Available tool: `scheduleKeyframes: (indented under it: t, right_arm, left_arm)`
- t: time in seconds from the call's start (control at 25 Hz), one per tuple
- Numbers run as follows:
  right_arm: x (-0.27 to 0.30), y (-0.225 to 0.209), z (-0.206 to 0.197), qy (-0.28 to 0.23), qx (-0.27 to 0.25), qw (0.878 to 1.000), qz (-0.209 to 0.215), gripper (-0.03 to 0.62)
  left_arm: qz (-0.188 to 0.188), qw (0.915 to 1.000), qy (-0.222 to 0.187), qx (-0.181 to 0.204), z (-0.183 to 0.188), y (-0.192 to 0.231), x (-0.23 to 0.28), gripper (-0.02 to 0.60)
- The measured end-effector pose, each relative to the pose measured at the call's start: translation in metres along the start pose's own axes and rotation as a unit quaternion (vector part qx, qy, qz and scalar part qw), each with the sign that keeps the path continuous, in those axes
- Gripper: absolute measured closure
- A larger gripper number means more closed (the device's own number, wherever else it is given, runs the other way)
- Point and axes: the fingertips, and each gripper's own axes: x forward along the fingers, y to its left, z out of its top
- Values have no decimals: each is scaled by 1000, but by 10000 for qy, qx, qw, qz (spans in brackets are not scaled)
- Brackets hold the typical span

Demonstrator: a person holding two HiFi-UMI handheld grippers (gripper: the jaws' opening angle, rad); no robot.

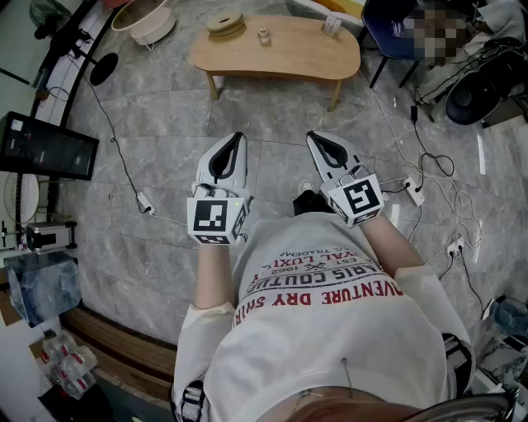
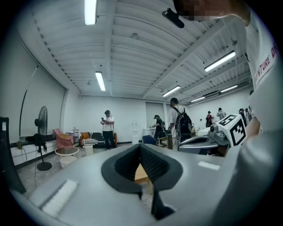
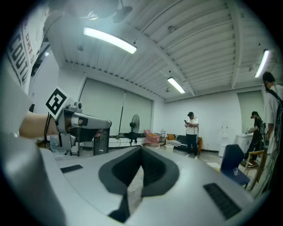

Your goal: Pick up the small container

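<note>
The small container (image 1: 264, 35) stands on a low wooden table (image 1: 289, 58) far ahead, at the top of the head view. My left gripper (image 1: 238, 137) and right gripper (image 1: 313, 134) are held side by side in front of the person's chest, over the stone floor and well short of the table. Both are shut with nothing between the jaws. In the left gripper view the jaws (image 2: 140, 148) meet at the tip, and a strip of the wooden table (image 2: 140, 175) shows through the gap behind them. The right gripper's jaws (image 3: 141, 150) are likewise closed and hold nothing.
On the table are also a round spool (image 1: 225, 23) and a glass (image 1: 332, 26). A dark monitor (image 1: 45, 147) stands at the left. Cables and a power strip (image 1: 412, 190) lie on the floor at the right. A blue chair (image 1: 394, 33) stands beyond the table. People stand far off in the room (image 2: 108, 129).
</note>
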Motion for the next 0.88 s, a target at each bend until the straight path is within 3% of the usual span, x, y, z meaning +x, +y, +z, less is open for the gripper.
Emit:
scheduleKeyframes:
  t: [0.36,0.64,0.68,0.72,0.76,0.88]
  right_arm:
    - [7,0,-4,79,-33,10000,-8,588]
    - [16,-6,-1,-22,263,9996,-92,586]
    - [17,-6,-1,-11,267,9996,-94,586]
    - [19,-5,-2,7,269,9996,-95,586]
    - [20,-5,-3,28,273,9996,-96,586]
    - [25,-8,-10,116,301,9995,-63,588]
  left_arm:
    - [68,10000,1,-52,-6,10,0,569]
    - [-28,10000,-65,0,-9,14,5,569]
    - [-55,9999,-97,22,-10,13,6,527]
    - [-72,9999,-127,41,-11,12,7,395]
    - [-73,9998,-148,65,-12,12,9,219]
    - [72,9999,-92,121,-21,15,16,190]
